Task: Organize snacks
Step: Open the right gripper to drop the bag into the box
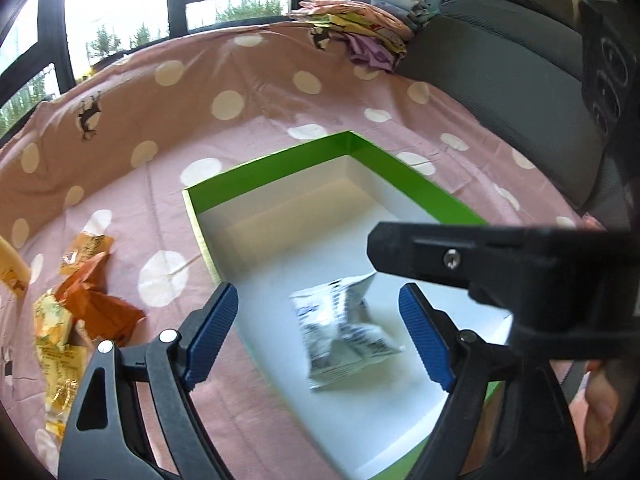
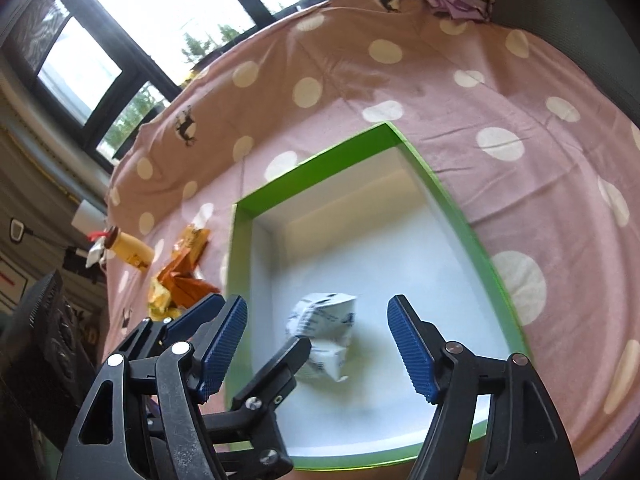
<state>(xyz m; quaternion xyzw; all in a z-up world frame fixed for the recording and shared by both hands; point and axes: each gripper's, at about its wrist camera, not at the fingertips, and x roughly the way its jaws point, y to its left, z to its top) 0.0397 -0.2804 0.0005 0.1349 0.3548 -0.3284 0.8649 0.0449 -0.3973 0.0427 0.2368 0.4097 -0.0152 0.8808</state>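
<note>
A: Biggest risk? The green box fills the centre of the frame, and both claws crowd over it. The left claw and right claw could knock together or shove the wall.

B: Both released?

A: Yes, jaws spread wide, holding nothing. The silver packet sits blurred between them, low in the box, apparently dropping; it may land crumpled.

B: The rest?

A: Orange and yellow packets wait at lower left on the spotted cloth. Their print is too blurred to read.
</note>
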